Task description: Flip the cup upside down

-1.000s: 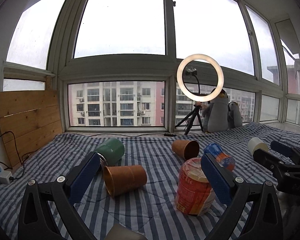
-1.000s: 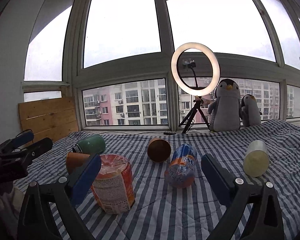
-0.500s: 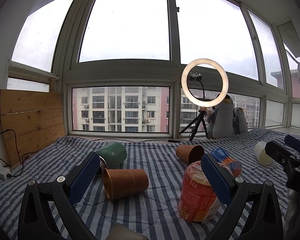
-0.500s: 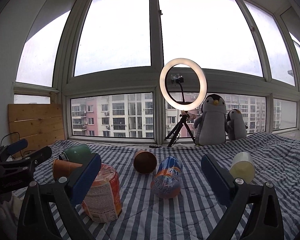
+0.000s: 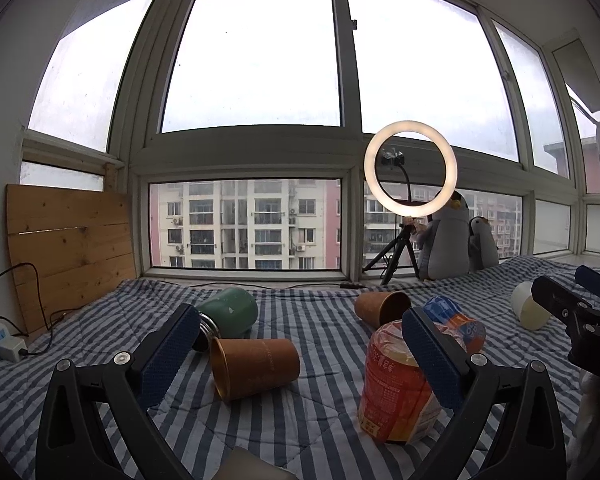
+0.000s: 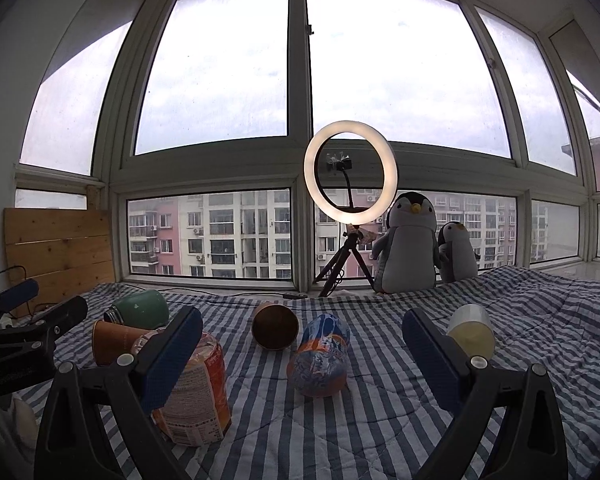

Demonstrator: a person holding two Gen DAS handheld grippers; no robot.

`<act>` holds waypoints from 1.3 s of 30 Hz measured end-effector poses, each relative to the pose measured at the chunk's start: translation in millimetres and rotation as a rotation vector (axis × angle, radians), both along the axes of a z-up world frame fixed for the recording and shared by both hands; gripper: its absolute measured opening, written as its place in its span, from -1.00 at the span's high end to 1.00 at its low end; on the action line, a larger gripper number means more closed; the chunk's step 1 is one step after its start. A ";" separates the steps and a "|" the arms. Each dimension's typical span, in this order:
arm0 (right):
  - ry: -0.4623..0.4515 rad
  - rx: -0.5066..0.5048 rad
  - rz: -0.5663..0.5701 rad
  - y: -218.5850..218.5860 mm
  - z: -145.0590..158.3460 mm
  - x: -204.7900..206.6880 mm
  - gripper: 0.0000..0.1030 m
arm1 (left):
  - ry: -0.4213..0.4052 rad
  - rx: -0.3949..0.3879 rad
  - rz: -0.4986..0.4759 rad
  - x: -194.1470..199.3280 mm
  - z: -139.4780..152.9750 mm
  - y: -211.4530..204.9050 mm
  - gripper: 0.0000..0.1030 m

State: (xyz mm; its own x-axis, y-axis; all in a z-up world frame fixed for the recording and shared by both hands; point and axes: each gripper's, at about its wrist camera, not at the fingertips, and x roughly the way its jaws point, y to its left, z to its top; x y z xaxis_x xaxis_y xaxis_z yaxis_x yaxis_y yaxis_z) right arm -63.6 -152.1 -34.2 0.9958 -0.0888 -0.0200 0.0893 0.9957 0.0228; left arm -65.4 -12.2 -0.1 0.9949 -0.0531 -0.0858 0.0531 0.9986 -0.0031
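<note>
Two grippers hover over the blue-and-white striped quilt [image 5: 320, 320], and compared with one second ago both have tilted up slightly without coming closer to any cup, so flipping is not yet begun. The left gripper [image 5: 300, 360] has its jaws wide apart and empty; the right gripper [image 6: 300, 360] likewise.

Nearest in the left view, at 6 o'clock, the brown paper cup [image 5: 256, 368] lies on its side, mouth toward 8 o'clock, seemingly empty. At 4 o'clock stands the orange printed cup [image 5: 396, 396], mouth down. Farther, at 11 o'clock, lies the green metal flask [image 5: 228, 312]; at 1 o'clock a second brown paper cup [image 5: 384, 308] and the blue-orange printed cup [image 5: 456, 320]; at 3 o'clock the pale translucent cup [image 5: 528, 312], contents unclear.
</note>
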 end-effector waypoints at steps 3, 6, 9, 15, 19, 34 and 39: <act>-0.002 0.004 -0.006 -0.8 0.0 -0.4 -0.92 | 0.007 -0.007 -0.002 0.1 -0.2 1.1 -0.99; -0.005 0.003 -0.010 -1.1 -0.2 -1.0 -0.93 | 0.012 -0.009 -0.004 0.8 0.3 1.4 -0.99; -0.004 0.002 -0.007 -1.5 -0.4 -1.1 -0.93 | 0.013 -0.008 -0.003 1.2 0.5 1.3 -0.99; -0.010 0.004 -0.009 -1.3 -0.3 -1.2 -0.93 | 0.017 -0.011 -0.004 1.7 0.1 1.8 -0.99; -0.012 0.005 -0.010 -1.9 -0.6 -2.3 -0.93 | 0.017 -0.009 -0.004 1.6 0.0 1.9 -0.99; -0.012 0.005 -0.011 -2.3 -0.8 -2.6 -0.93 | 0.018 -0.011 -0.004 2.3 0.3 2.1 -0.99; -0.010 0.005 -0.010 -2.7 -1.5 -2.2 -0.93 | 0.018 -0.012 -0.005 2.2 0.2 1.9 -0.99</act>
